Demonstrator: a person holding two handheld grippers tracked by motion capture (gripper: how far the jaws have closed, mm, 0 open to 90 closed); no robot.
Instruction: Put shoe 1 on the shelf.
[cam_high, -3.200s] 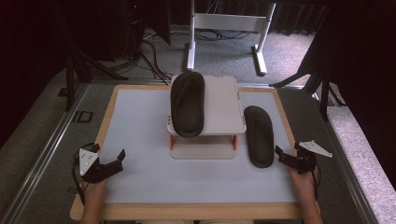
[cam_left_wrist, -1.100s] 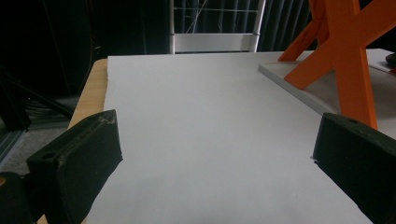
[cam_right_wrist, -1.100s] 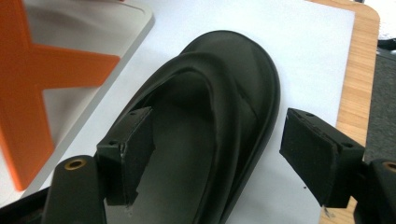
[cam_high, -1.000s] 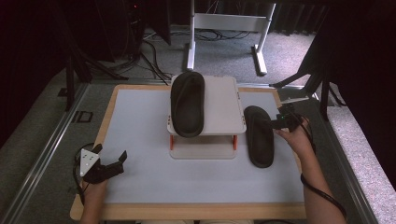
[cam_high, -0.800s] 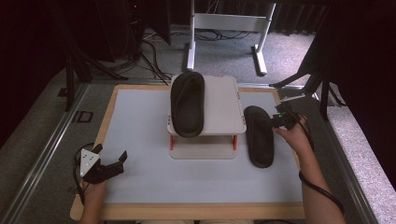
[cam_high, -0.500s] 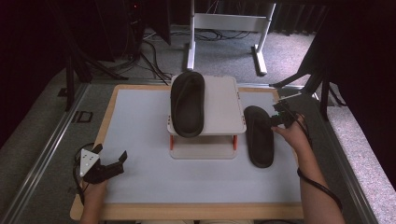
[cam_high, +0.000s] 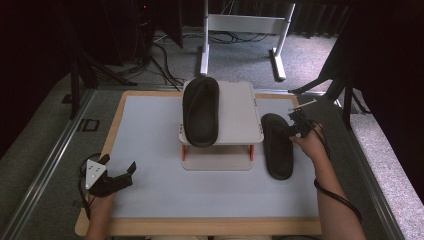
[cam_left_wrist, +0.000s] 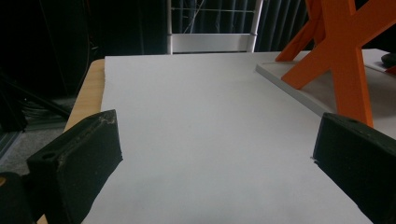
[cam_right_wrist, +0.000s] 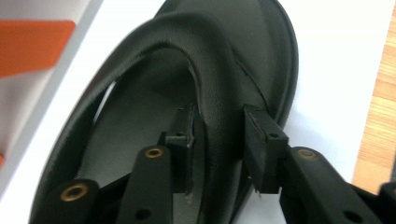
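Note:
Two black sandals are in play. One sandal (cam_high: 201, 110) lies on top of a small white rack (cam_high: 240, 115) with orange legs. The other sandal (cam_high: 277, 150) lies flat on the mat just right of the rack. My right gripper (cam_high: 295, 127) is at that sandal's far end. In the right gripper view, the right gripper (cam_right_wrist: 219, 135) has just been closing and its pads press on both sides of the sandal's strap (cam_right_wrist: 212, 79). My left gripper (cam_high: 119, 164) rests near the mat's front left corner. In its own view, the left gripper (cam_left_wrist: 215, 158) is open with bare mat between the jaws.
A white mat (cam_high: 150, 130) covers the wood-edged table (cam_high: 200, 226). The rack's orange leg (cam_left_wrist: 345, 51) rises at the right of the left gripper view. A white metal stand (cam_high: 240, 25) and cables sit on the floor beyond the table.
The right gripper came from the table's front right corner up to the right sandal, then edged left onto it and closed on the strap. The left gripper has stayed put.

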